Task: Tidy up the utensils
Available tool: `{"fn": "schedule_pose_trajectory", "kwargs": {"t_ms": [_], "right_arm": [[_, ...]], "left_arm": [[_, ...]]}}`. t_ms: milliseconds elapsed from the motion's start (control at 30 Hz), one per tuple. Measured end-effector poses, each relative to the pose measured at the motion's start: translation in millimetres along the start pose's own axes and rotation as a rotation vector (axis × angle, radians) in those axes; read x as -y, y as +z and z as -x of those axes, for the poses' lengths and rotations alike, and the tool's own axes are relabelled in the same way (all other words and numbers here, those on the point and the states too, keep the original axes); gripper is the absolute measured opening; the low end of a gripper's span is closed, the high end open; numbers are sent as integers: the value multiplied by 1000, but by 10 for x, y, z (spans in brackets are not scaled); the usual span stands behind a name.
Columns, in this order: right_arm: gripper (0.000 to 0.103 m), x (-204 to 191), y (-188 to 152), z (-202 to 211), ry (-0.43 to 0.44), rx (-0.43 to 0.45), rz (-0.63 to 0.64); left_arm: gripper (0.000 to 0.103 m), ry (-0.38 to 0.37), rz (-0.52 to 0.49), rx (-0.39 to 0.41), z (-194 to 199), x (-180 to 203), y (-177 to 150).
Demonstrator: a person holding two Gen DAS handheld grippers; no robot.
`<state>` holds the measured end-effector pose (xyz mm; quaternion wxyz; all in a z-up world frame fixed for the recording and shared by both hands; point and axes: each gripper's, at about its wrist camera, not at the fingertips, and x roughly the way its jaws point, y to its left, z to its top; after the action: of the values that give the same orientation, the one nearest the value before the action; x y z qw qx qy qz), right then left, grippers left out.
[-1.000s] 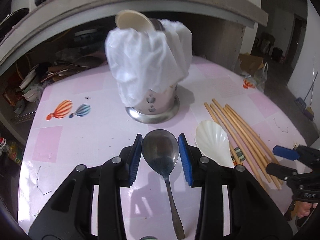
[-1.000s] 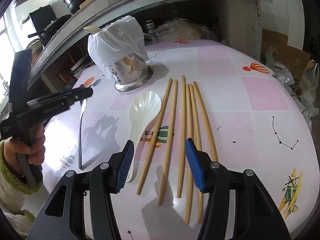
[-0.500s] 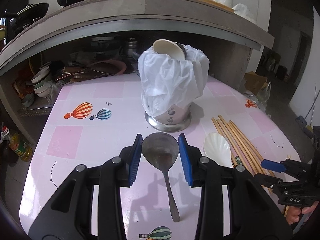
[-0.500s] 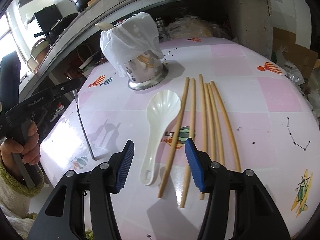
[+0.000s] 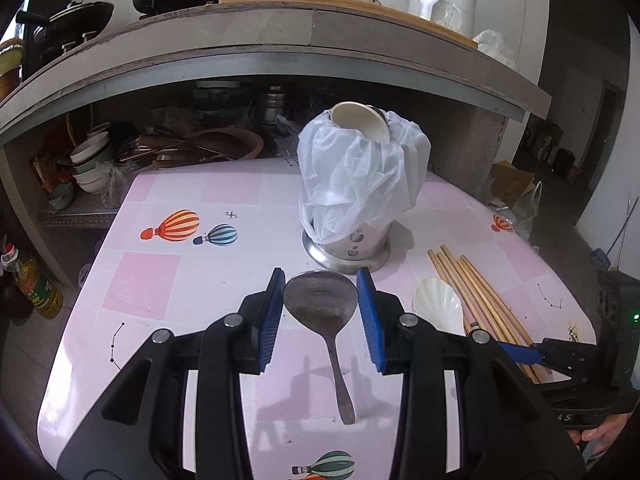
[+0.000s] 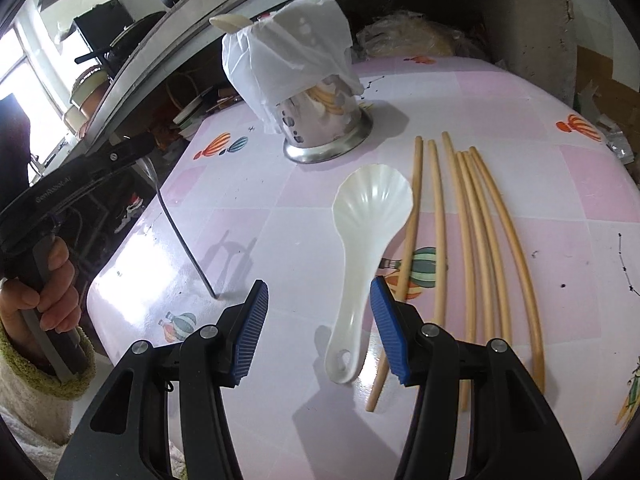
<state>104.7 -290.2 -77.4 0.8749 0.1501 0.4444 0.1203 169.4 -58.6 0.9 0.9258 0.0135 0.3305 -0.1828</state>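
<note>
Between my left claw [image 5: 320, 312] pads sits the bowl of the metal spoon [image 5: 320, 304], pinched edge to edge, its handle hanging toward six o'clock with the tip just above or on the pink surface [image 5: 160, 280]; I cannot tell which. At twelve o'clock from that claw stands the steel utensil holder [image 5: 348, 240], draped in a white plastic bag [image 5: 360, 176], with a cream spoon bowl [image 5: 360, 120] already poking out of its top.

My right claw [image 6: 316, 328] is spread and holds nothing. It hovers over the handle of the white plastic spoon [image 6: 368, 220], which lies flat on the surface, bowl toward twelve o'clock. At three o'clock from that spoon lie the loose chopsticks [image 6: 472, 240], six or so, fanned side by side.

By my reckoning the job is early: one piece, perhaps more, is in the holder, the metal spoon is in hand but not yet dropped in, and the white spoon and every chopstick remain to be gathered.
</note>
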Motion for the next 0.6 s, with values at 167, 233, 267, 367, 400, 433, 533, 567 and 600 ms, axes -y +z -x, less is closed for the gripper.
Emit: {"fn": "schedule_pose_trajectory", "kwargs": {"t_ms": [167,233,267,367,400,433,533,567,600], "right_arm": [[52,-47,-19,-63,-5,-16,9],[52,-55,-41,-82,-13,-20,18],[52,-61,-51,-89,-20,-20,24],[52,-65,-71,-108,-26,-22,31],[51,-66,-75,-112,-27,-21,32],[49,-73,-75,-122,-32,-22,37],[46,-96,-76,-159,-41,-31,49],[45,-110,-71,-172,-53,-31,56],[44,-120,-67,-178,-63,-29,62]], "left_arm": [[35,5,12,8,23,-54,4],[35,10,19,14,40,-75,15],[35,11,23,16,47,-88,21],[35,16,28,25,75,-114,34],[35,16,29,28,85,-118,38],[35,16,30,30,91,-122,42],[35,14,32,34,102,-128,45],[35,12,33,35,103,-135,49],[35,10,35,36,106,-143,51]]}}
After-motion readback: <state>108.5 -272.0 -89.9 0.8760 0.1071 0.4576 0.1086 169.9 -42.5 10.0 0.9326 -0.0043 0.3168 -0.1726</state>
